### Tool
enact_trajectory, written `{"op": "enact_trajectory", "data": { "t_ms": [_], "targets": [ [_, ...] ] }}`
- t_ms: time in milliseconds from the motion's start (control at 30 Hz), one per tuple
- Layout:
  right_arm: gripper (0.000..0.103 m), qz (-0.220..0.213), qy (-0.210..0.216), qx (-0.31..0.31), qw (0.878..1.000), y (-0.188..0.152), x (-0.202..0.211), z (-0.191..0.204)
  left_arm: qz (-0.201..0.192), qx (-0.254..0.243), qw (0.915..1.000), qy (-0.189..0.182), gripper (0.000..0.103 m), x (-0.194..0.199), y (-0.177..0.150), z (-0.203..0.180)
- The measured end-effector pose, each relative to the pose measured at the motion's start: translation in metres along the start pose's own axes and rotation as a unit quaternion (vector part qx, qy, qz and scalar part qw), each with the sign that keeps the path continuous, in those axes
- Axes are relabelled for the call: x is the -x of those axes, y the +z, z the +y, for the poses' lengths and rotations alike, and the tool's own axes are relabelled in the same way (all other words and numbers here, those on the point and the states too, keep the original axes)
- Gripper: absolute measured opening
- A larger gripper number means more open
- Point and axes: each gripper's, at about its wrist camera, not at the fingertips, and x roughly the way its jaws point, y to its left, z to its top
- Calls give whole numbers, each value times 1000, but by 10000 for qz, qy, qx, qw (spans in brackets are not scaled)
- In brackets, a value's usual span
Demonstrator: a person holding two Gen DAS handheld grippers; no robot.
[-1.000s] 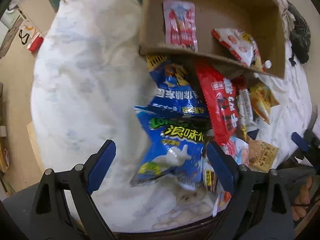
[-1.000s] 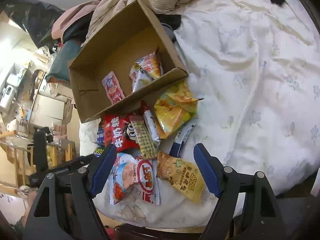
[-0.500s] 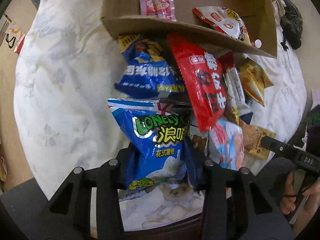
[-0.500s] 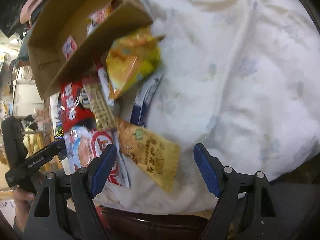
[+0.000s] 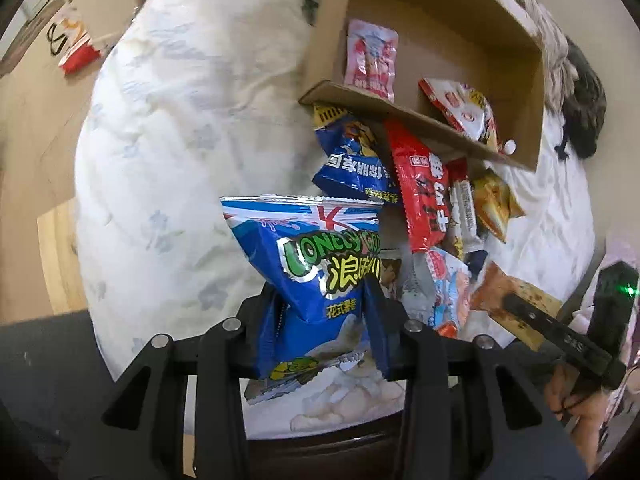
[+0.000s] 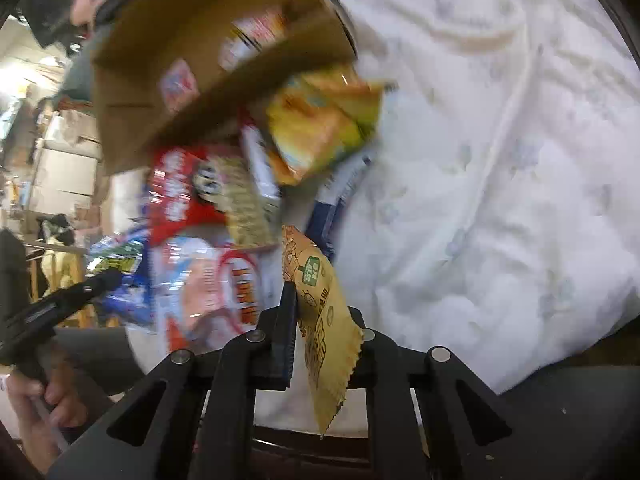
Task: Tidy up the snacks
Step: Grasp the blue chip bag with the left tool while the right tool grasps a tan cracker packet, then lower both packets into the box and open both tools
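The left gripper [image 5: 324, 320], whose jaws have just been closing, pinches a blue chip bag [image 5: 316, 276] printed "LONELY GOD", lifted above the white quilt [image 5: 180, 140]. The right gripper [image 6: 320, 320] clamps a tan snack packet [image 6: 320, 312] edge-on. Other snacks lie before the open cardboard box [image 5: 440, 20]; one reads "LOTTE" [image 6: 240, 296].
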Motion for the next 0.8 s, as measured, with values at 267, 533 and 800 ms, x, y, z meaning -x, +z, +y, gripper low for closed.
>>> {"op": "enact_trajectory", "data": {
  "t_ms": [267,533,800],
  "targets": [
    [13,-677,455,403,9959,-10,68,21,-847,-392,9955,162,33,56,-10,-9],
    [13,-1311,620,614,9875,21,105,42,-1488,-599,9870,-55,32,96,24,-38],
    [13,-1790,840,671,9780,84,118,53,-1662,-968,9813,-16,27,96,84,-68]
  ]
}}
